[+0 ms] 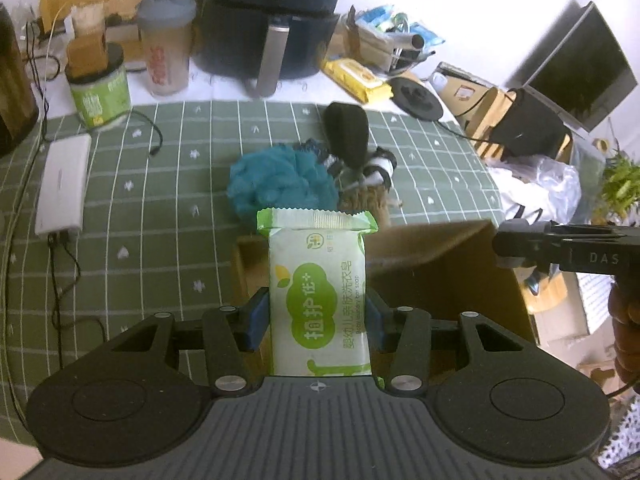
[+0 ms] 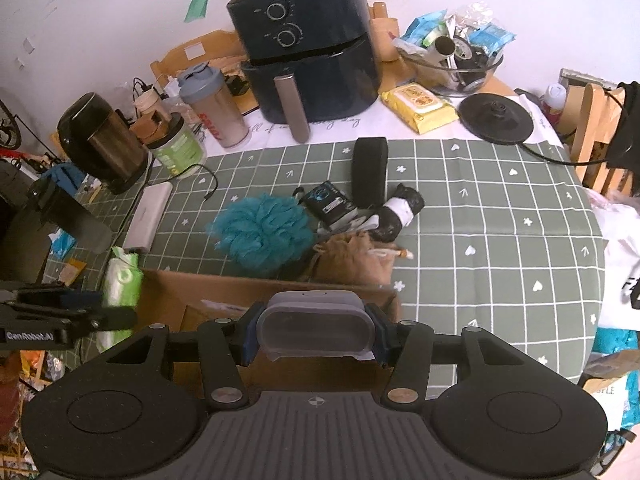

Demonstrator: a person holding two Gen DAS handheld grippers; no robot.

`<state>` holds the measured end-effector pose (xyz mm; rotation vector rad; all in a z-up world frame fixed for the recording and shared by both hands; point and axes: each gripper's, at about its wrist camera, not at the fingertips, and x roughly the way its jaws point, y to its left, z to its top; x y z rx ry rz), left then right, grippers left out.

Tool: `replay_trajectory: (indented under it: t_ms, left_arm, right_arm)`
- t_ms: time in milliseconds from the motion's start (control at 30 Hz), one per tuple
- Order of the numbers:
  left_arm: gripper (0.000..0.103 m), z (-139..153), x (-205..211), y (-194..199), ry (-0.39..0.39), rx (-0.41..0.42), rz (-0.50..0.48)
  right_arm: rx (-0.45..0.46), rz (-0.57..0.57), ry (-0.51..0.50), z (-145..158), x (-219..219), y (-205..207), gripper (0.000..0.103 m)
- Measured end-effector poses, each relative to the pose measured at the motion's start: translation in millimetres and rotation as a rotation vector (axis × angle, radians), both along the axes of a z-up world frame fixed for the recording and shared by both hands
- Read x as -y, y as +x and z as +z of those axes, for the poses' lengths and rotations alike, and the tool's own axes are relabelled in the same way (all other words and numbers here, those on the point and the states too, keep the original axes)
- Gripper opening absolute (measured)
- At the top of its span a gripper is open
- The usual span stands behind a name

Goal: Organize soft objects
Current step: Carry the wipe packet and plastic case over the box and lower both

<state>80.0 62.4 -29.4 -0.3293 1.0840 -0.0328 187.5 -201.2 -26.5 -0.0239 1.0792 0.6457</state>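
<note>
My left gripper (image 1: 318, 316) is shut on a green-and-white soap bar packet (image 1: 318, 280), held upright between the blue pads above an open cardboard box (image 1: 440, 264). My right gripper (image 2: 316, 332) is shut on a grey translucent oval case (image 2: 314, 326), also over the box (image 2: 208, 292). Beyond the box, on the green checked cloth, lie a teal bath pouf (image 2: 262, 232), a brown drawstring pouch (image 2: 352, 260), a black foam block (image 2: 370, 172), a small black packet (image 2: 328, 202) and a black-and-white roll (image 2: 400, 210). The soap packet (image 2: 122, 284) shows at the left of the right wrist view.
Along the back stand a dark air fryer (image 2: 308, 52), a shaker bottle (image 2: 216, 108), a green jar (image 2: 180, 148) and a kettle (image 2: 100, 140). A white power bank (image 2: 148, 216) with cables lies left. A yellow wipes pack (image 2: 420, 108) and kettle base (image 2: 496, 116) sit back right.
</note>
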Motion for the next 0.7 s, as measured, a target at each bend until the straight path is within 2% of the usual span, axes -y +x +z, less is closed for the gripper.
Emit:
replay_trajectory:
  t_ms: [167,300,367,400,700]
  left_arm:
    - [0.048,-9.3,4.5,-10.0,-0.052,-0.023,0.017]
    - [0.050,-6.1,8.8,-20.3,-0.047,0.012,0.021]
    - [0.056,-3.8,11.6,-24.1,-0.020,0.029,0.029]
    - [0.064,-2.7,12.5,-26.2,-0.004,0.040,0.033]
    - [0.065,3.4,19.8,-39.1,0.151,0.084,0.041]
  right_arm:
    - [-0.020,0.008,-0.011,-6.1,-2.1,-9.8,0.055]
    - [-0.037,0.010,-0.015,-10.9,-3.2,-18.0,0.055]
    - [-0.045,0.010,-0.014,-12.7,-3.5,-21.7,0.055]
    - [-0.048,0.010,-0.016,-13.8,-3.6,-23.2,0.055]
    - [-0.058,0.027,-0.024,-16.2,-8.7,-32.9,0.055]
